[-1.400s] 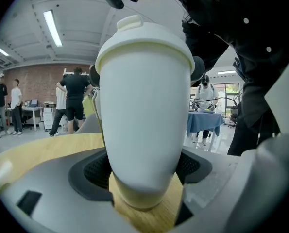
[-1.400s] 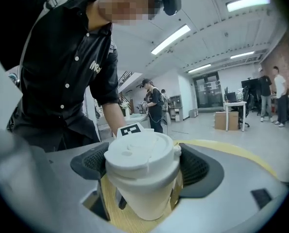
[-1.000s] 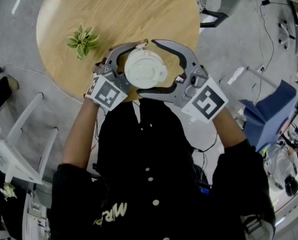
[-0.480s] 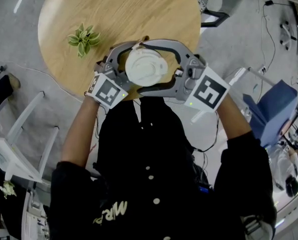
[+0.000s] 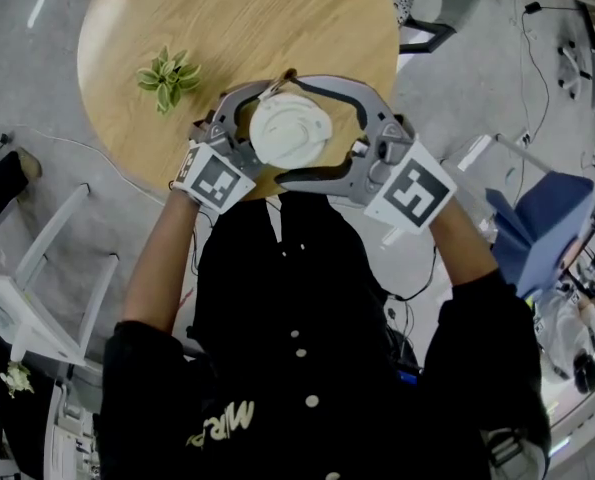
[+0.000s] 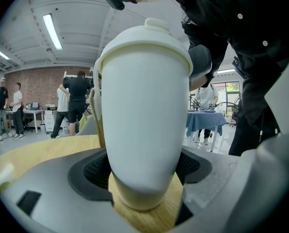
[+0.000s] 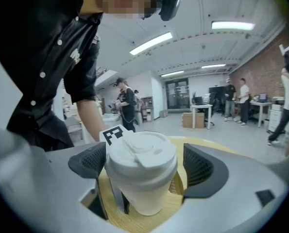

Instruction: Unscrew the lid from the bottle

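right tongs (image 5: 288,133): just opened a little | lid (image 5: 297,123) between them | marker cube (image 5: 410,196) seemingly rolled back

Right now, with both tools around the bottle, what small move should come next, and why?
Probably close the right tool onto the lid. Its jaws have just been opening and stand around the lid with a gap on one side, so it cannot twist yet. The left tool clamps the bottle low on its body, so the base looks steadied.
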The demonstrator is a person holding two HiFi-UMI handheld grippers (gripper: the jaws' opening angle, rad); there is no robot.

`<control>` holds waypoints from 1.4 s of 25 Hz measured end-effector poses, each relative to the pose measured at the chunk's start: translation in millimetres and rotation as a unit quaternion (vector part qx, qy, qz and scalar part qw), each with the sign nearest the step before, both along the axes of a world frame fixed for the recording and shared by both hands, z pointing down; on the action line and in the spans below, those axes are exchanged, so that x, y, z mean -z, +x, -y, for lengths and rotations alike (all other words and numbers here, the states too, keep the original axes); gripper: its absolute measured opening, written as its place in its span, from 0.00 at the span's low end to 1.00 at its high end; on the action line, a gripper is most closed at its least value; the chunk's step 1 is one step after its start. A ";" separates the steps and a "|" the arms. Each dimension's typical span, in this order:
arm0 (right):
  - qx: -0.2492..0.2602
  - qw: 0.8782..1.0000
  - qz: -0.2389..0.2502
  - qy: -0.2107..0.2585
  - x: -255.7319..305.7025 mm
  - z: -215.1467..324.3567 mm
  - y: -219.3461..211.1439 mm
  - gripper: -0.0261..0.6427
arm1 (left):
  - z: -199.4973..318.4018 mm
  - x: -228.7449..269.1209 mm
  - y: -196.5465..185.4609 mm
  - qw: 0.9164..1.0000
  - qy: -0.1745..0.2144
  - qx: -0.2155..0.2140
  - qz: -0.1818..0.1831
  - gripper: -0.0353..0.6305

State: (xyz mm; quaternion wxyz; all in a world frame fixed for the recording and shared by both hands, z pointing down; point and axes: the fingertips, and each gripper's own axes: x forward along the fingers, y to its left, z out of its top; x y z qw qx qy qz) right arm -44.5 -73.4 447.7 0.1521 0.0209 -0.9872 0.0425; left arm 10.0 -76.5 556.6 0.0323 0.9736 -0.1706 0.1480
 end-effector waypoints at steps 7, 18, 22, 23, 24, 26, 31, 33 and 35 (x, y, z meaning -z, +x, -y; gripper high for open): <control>-0.131 0.991 0.006 0.031 -0.8 8.4 -6.6 0.71 | 0.2 0.7 -0.2 1.000 0.001 0.001 0.001 0.62; 0.172 0.985 0.007 0.019 -3.9 -13.9 -3.6 0.72 | -1.1 0.7 1.2 1.000 0.001 -0.012 0.004 0.62; 0.120 0.993 -0.008 0.019 -5.3 -7.3 -3.0 0.73 | 0.8 1.0 0.5 1.000 -0.001 -0.012 0.003 0.62; 0.088 0.996 -0.008 0.016 -5.7 -3.8 -1.6 0.77 | 1.1 0.9 0.4 1.000 -0.001 -0.012 0.003 0.62; 0.049 0.999 -0.004 0.012 -5.3 -0.4 -0.1 0.79 | 0.9 0.9 0.2 1.000 -0.002 -0.012 0.002 0.62; -0.029 1.000 0.007 0.009 -2.4 2.7 1.5 0.82 | -0.4 2.0 0.0 1.000 0.000 -0.011 -0.001 0.62; -0.109 0.993 0.027 0.040 4.5 0.3 -7.5 0.82 | 0.0 3.3 0.3 1.000 0.002 -0.009 0.000 0.62; -0.121 0.991 0.027 0.053 4.4 4.1 -5.9 0.73 | 0.1 4.1 1.3 1.000 0.003 -0.009 -0.001 0.62; -0.110 0.992 0.026 0.059 5.1 4.9 -4.7 0.73 | 0.6 5.9 2.5 1.000 0.004 -0.009 -0.006 0.62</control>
